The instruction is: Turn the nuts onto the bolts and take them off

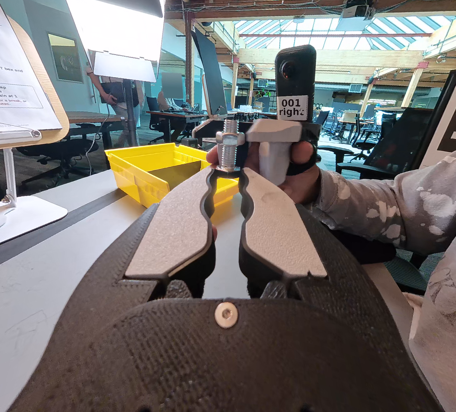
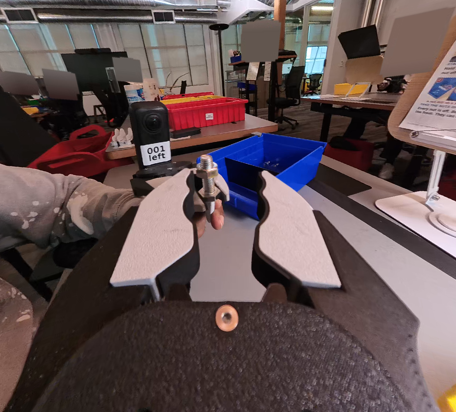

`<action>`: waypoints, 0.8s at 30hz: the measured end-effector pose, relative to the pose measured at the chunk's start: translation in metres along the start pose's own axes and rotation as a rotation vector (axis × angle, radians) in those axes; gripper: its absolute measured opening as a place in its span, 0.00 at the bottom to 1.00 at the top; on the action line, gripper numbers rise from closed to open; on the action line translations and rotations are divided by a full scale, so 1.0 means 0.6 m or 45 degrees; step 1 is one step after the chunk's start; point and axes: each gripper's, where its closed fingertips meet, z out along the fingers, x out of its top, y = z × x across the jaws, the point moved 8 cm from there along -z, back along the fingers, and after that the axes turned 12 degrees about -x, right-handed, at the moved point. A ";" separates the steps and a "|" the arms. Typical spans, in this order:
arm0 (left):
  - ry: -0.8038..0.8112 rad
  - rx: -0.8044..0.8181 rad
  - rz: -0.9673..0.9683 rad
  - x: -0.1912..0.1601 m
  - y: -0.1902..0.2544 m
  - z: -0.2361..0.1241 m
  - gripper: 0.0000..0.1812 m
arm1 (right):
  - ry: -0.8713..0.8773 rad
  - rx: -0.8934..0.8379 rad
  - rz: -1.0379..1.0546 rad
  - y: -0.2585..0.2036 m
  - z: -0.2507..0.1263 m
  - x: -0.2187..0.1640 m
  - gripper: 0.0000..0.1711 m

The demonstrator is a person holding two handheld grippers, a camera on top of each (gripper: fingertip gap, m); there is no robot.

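The bolt (image 2: 208,179) fills the gap by the right gripper's (image 2: 225,184) left finger. The blue bin (image 2: 283,153) blocks the way just ahead. The grey table (image 2: 224,264) under the fingers lies bare.

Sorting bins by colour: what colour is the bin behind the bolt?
Blue bin, clearest in the right wrist view.

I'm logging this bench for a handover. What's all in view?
bolt: 1, silver, upright in left gripper
nut: 1, silver, high on bolt
yellow bin: 1, yellow, table
blue bin: 1, blue, table
page stand: 1, white, table
lamp: 1, lit white, beyond table
red crate: at least 1, red, far table
table: 1, grey
left gripper: grey-black, shut on bolt head
right gripper: grey-black, open at nut
left hand, right hand: on handles
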 end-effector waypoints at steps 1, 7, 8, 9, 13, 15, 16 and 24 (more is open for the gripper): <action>0.002 0.009 -0.003 0.000 -0.001 -0.001 0.10 | 0.001 -0.026 0.001 0.004 -0.001 0.000 0.24; 0.003 0.004 -0.007 0.000 -0.002 -0.001 0.10 | 0.015 -0.087 0.007 0.018 -0.007 0.004 0.19; 0.001 0.004 -0.008 -0.001 -0.002 -0.001 0.10 | 0.026 -0.046 0.008 0.012 -0.007 0.005 0.23; 0.002 0.003 -0.006 0.000 -0.001 0.000 0.10 | 0.035 -0.009 0.010 0.006 -0.006 0.005 0.27; -0.001 0.005 -0.006 -0.001 0.000 0.001 0.10 | 0.001 -0.010 -0.015 0.001 0.001 -0.001 0.27; 0.018 0.001 -0.020 0.001 -0.003 -0.003 0.10 | 0.001 -0.106 -0.004 0.012 -0.002 0.000 0.11; 0.017 0.007 -0.010 0.003 -0.003 -0.004 0.10 | 0.015 -0.152 -0.014 0.019 -0.004 0.001 0.09; 0.003 0.002 -0.006 0.000 -0.001 0.000 0.10 | 0.009 0.008 0.006 -0.002 0.002 0.001 0.30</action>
